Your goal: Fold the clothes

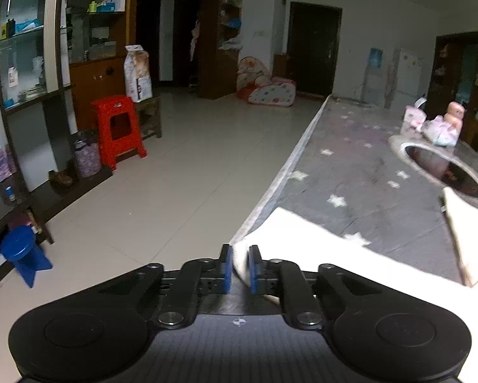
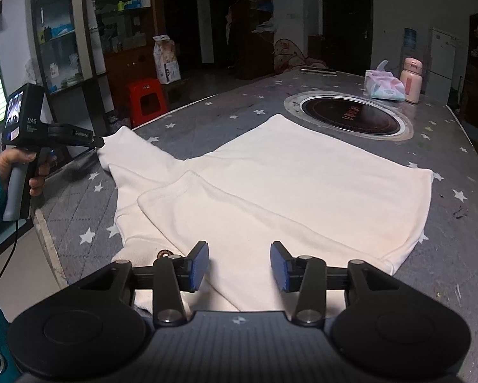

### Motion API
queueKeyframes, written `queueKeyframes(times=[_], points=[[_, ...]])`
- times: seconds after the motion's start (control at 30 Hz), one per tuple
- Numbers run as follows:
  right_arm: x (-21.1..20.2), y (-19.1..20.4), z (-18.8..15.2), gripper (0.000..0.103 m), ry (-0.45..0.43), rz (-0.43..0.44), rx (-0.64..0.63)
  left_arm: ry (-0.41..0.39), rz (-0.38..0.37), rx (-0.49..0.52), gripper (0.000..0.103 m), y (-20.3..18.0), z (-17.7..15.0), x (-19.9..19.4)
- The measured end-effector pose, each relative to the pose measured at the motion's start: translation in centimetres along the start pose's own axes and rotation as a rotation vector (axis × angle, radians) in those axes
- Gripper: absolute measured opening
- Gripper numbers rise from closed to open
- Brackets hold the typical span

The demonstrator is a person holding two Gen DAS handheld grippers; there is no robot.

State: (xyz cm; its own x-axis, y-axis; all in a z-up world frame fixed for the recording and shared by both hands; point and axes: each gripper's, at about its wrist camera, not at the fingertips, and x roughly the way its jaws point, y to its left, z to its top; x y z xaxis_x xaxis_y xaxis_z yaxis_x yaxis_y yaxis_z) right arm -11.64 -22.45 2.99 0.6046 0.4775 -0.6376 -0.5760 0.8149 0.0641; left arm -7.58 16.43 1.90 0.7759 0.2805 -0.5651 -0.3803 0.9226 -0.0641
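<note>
**Sleeve gripped, fold barely begun**

Your white top (image 2: 302, 185) lies spread flat on the star-patterned bench (image 2: 446, 166), its body reaching toward the round black hob (image 2: 349, 116) set into the surface. One long sleeve (image 2: 133, 156) stretches out to the bench's left edge. Your left gripper (image 1: 239, 266) has its fingers clenched on the cuff of that sleeve. Your right gripper (image 2: 239, 265) hovers over the near part of the top, its fingers released and grasping nothing.

By the look of it, the folding is at an early stage: the body is still open, and the sleeve has yet to be brought across.

The near edge of the top is hidden beneath your right gripper, and the second sleeve is hard to tell apart among the overlapping layers.
</note>
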Motion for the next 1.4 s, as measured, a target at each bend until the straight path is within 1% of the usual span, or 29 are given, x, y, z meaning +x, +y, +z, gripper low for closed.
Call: queueKeyframes(times=[0.07,0.23,0.33,0.5,0.6,0.73,0.8,0.87,0.93,1.0,1.1,1.17,1.2,1.23,1.3,1.33,1.4], points=[[-0.1,-0.1,-0.1,0.044,-0.004,-0.004,0.010,-0.016,-0.039,0.000,0.006,-0.4,0.4,-0.6],[-0.6,-0.6,-0.3,0.044,-0.018,-0.014,0.034,-0.077,-0.186,-0.007,0.005,-2.1,1.8,-3.4],[-0.7,-0.8,-0.4,0.044,-0.023,-0.019,0.041,-0.110,-0.288,0.009,0.005,-4.0,2.6,-5.5],[-1.2,-1.1,-0.5,0.044,-0.036,-0.026,0.051,-0.126,-0.481,0.067,0.005,-8.2,3.3,-8.2],[-1.5,-1.6,-0.5,0.044,-0.046,-0.023,0.076,-0.122,-0.602,0.120,0.005,-11.1,3.1,-9.6],[-2.0,-2.1,-0.6,0.044,-0.057,-0.047,0.091,-0.096,-0.748,0.180,0.005,-14.8,2.1,-10.5],[-2.3,-2.4,-0.6,0.044,-0.061,-0.060,0.103,-0.078,-0.813,0.224,0.005,-16.7,1.1,-10.8],[-2.5,-2.9,-0.8,0.044,-0.062,-0.074,0.119,-0.065,-0.858,0.259,0.005,-18.2,0.0,-10.9],[-2.8,-3.3,-1.0,0.044,-0.061,-0.090,0.136,-0.036,-0.906,0.294,0.005,-19.3,-1.2,-10.8],[-2.9,-3.8,-1.2,0.044,-0.058,-0.107,0.149,-0.002,-0.934,0.326,0.006,-20.1,-2.3,-10.8],[-3.2,-4.3,-1.4,0.044,-0.056,-0.128,0.161,0.036,-0.938,0.369,0.011,-20.6,-3.4,-10.7],[-3.3,-4.6,-1.4,0.044,-0.055,-0.135,0.170,0.042,-0.919,0.385,0.026,-20.4,-3.9,-10.7],[-3.3,-4.7,-1.4,0.044,-0.055,-0.135,0.174,0.042,-0.908,0.392,0.042,-20.2,-4.1,-10.7],[-3.3,-4.7,-1.4,0.044,-0.055,-0.134,0.179,0.035,-0.893,0.398,0.055,-20.0,-4.2,-10.7],[-3.1,-4.8,-1.2,0.044,-0.054,-0.122,0.185,0.003,-0.859,0.413,0.060,-19.3,-4.2,-10.7],[-3.0,-4.8,-1.1,0.044,-0.054,-0.115,0.185,-0.011,-0.841,0.421,0.067,-18.8,-4.3,-10.7],[-2.6,-4.7,-0.9,0.044,-0.049,-0.095,0.185,-0.035,-0.801,0.430,0.076,-17.8,-4.4,-10.6]])
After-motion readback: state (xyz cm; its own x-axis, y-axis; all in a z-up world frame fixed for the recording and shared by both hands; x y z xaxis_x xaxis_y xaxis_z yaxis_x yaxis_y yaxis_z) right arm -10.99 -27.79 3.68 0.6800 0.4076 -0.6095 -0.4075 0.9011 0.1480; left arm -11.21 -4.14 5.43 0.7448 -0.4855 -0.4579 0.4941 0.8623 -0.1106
